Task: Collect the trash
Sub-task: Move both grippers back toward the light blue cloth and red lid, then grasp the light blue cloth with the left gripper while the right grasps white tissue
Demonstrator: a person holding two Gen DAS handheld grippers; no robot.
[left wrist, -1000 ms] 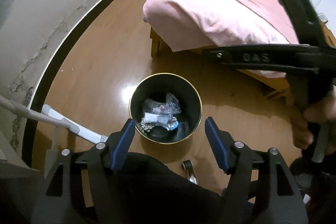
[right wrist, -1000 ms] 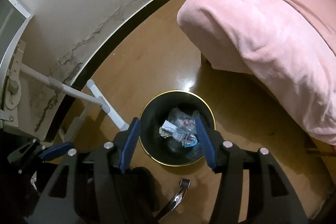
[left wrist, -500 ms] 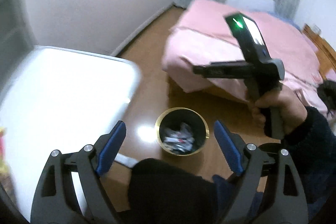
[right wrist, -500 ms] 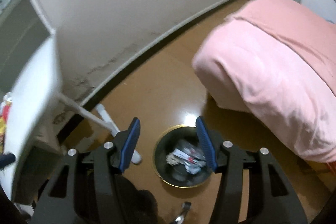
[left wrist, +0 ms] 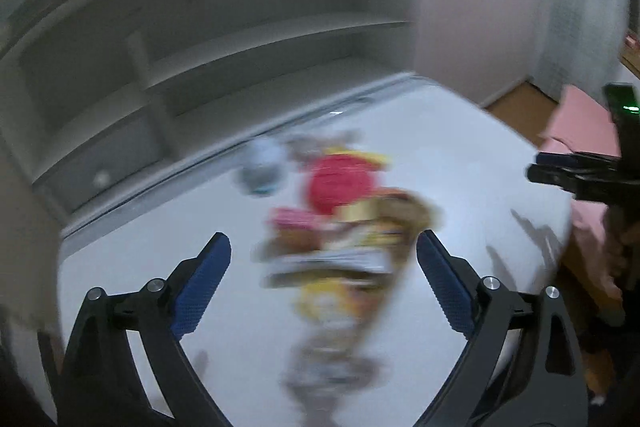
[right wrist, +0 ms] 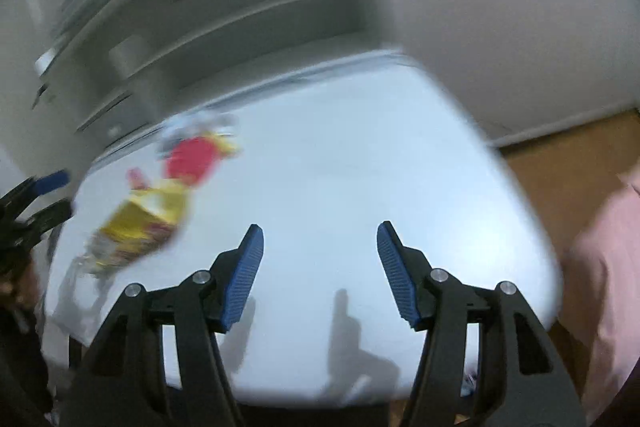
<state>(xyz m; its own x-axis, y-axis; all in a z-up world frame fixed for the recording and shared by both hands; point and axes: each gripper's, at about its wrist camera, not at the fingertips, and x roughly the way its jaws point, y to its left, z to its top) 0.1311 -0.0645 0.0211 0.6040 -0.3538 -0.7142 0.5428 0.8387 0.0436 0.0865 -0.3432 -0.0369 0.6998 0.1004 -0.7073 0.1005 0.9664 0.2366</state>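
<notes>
Both pairs of blue fingers are spread and nothing is between them. On the left gripper (left wrist: 322, 269) the fingers are opening further at this moment, and they stand wider than one second ago. The right gripper (right wrist: 320, 269) is also opening a little, with a narrower gap.

One second ago both cameras looked down at a black trash bin with a gold rim on the wooden floor, with crumpled wrappers inside. Now the bin is out of both views. Instead, both cameras show a white bench (left wrist: 460, 163), and the pictures are strongly blurred.

On the bench lies a pile of trash (left wrist: 344, 235). In the left wrist view it sits just ahead of the left fingers, in the line between them, but it does not touch them. A red round packet (left wrist: 340, 183) is at the far end, a yellow and brown snack bag (left wrist: 360, 259) is nearer, and a grey crumpled piece (left wrist: 260, 163) lies to the left of the red one. What is printed on them cannot be read. In the right wrist view the same pile is at the left part of the bench, well apart from the right fingers, which are over a bare white surface.

Behind the bench stands a grey shelf unit (left wrist: 240, 39). The pink bed (right wrist: 612, 267) shows at the right edge, and the wooden floor (right wrist: 568, 167) beside it.
</notes>
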